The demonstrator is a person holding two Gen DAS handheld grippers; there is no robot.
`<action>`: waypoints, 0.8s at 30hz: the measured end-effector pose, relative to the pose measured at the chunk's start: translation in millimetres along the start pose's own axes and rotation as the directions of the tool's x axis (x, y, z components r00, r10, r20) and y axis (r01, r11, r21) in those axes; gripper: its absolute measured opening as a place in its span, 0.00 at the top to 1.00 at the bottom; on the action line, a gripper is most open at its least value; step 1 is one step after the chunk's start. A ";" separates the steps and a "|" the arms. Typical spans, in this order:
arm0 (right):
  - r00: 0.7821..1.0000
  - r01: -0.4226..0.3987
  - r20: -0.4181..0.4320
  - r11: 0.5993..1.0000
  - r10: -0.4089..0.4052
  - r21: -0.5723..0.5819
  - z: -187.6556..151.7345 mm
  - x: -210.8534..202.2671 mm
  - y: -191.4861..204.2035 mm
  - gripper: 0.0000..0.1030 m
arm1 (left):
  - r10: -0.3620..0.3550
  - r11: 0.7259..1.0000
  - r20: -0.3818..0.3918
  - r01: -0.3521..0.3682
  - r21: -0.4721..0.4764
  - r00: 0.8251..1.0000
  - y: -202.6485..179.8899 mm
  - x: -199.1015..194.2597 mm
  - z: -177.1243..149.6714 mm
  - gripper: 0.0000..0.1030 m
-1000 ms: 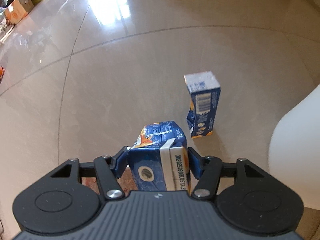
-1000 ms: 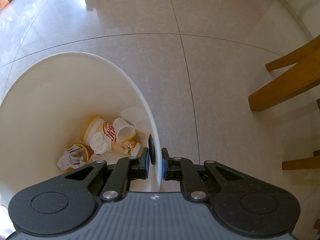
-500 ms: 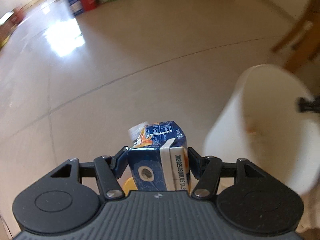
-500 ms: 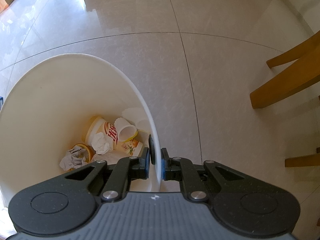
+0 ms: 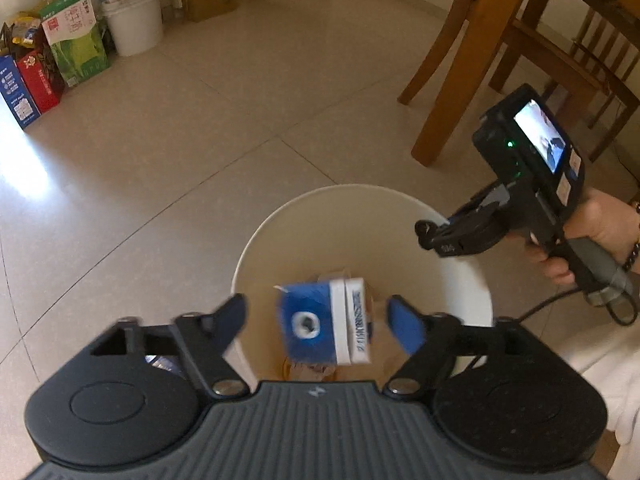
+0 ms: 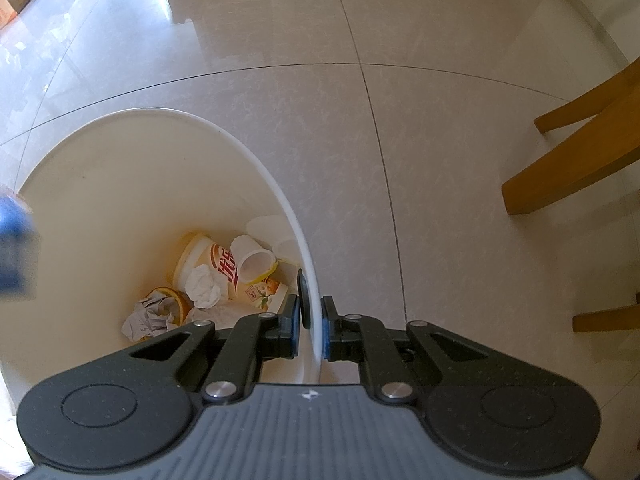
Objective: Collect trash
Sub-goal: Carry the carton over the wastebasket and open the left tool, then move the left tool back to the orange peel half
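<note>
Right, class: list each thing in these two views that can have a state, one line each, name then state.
Left hand-held gripper: jaws just opened wide, pads clear of the carton.
Blue carton: released, blurred, above the bin's mouth.
White bin: upright, open-topped, partly filled.
Right hand-held gripper: clamped on the bin's rim.
Cups and crumpled paper: lying at the bin's bottom.

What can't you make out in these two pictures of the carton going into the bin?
- Blue carton, left wrist view: motion blur smears its print; only a blurred blue patch at the left edge in the right wrist view.
- White bin bottom, left wrist view: the carton and left gripper cover it.
- Right gripper pads on the bin's rim, right wrist view: contact partly hidden by the wall.
- Boxes by the wall: print too small.
</note>
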State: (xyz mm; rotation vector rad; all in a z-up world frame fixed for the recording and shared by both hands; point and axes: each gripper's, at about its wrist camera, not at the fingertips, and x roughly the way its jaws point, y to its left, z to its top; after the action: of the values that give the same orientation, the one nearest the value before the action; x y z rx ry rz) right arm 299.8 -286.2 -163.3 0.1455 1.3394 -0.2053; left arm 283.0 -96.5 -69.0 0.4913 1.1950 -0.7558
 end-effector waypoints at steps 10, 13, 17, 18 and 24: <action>1.000 -0.004 -0.001 1.000 0.004 -0.002 0.7 0.5 -1.3 0.88 | 0.033 0.997 -0.036 -0.035 -0.074 0.999 21.9 1.9 -14.5 0.15; 1.000 -0.003 0.000 1.000 0.003 -0.004 0.7 1.0 -0.8 0.88 | 0.061 0.994 -0.031 -0.063 -0.090 0.998 35.2 -9.3 -23.9 0.15; 1.000 -0.003 0.000 1.000 0.003 -0.002 0.6 1.4 -0.9 0.88 | 0.102 0.986 -0.017 -0.104 -0.130 0.995 55.2 -18.8 -37.7 0.10; 1.000 -0.003 -0.001 1.000 0.003 -0.002 0.5 1.4 -0.8 0.88 | 0.122 0.982 -0.012 -0.123 -0.143 0.992 61.5 -20.1 -42.3 0.10; 1.000 -0.001 0.001 1.000 0.001 -0.005 -0.2 1.7 0.1 0.88 | 0.189 0.938 -0.013 -0.184 -0.294 0.982 105.0 -9.9 -81.2 0.06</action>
State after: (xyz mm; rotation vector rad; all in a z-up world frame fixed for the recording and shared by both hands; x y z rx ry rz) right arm 300.0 -286.2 -165.0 0.1420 1.3391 -0.2009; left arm 307.5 32.8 -89.7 0.3442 1.2033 -0.4085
